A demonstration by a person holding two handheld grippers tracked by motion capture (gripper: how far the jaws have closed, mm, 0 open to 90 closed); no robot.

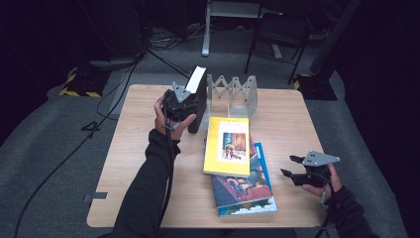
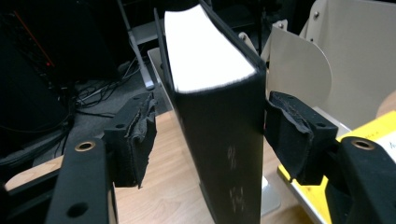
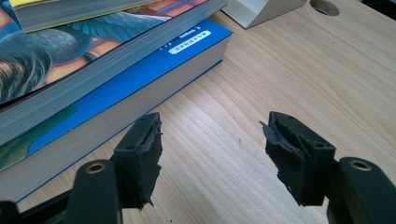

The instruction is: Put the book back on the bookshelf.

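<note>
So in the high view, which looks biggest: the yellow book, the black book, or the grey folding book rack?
1. yellow book, lying flat with its whole cover showing.
2 and 3. grey folding book rack and black book: they look about alike. The left gripper covers part of the black book, so I won't rank them.

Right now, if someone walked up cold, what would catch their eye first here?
Probably the thick black book standing upright near the table's far edge, between the jaws of the left claw; a gap shows at one pad, so it seems released. Next, the bright yellow book topping a stack of three at the table's middle, with the right claw open over bare wood beside it.
</note>
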